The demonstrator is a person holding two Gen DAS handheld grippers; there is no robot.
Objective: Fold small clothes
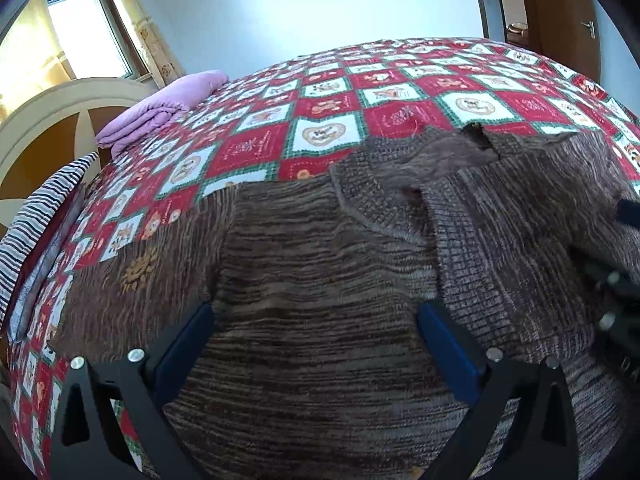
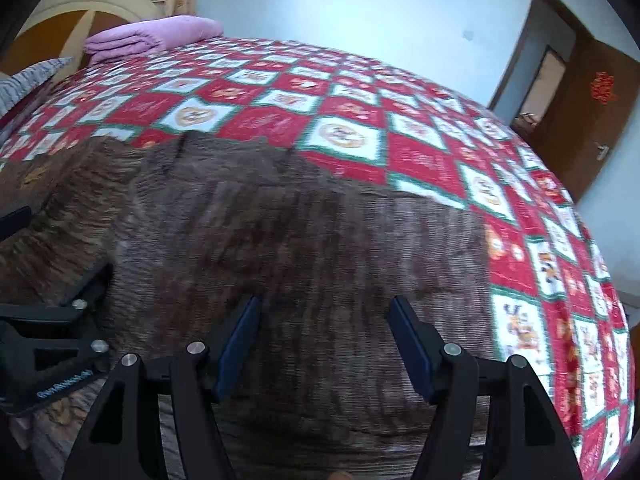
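Observation:
A brown striped knit sweater (image 1: 320,264) lies spread on the red, white and green patchwork quilt (image 1: 320,100). Its right side is folded over the body, with a collar edge (image 1: 360,208) near the middle. My left gripper (image 1: 316,316) hovers just above the sweater's body, its blue fingers wide apart and nothing between them. In the right wrist view the same sweater (image 2: 300,232) fills the middle, blurred. My right gripper (image 2: 324,312) stands open over it with nothing between its pads. The left gripper's black frame (image 2: 52,340) shows at that view's left edge.
A folded purple blanket (image 1: 160,108) and a striped pillow (image 1: 36,224) lie by the curved headboard (image 1: 52,120) at the left. The quilt (image 2: 540,260) stretches bare to the right of the sweater. A brown door (image 2: 580,112) stands at the far right wall.

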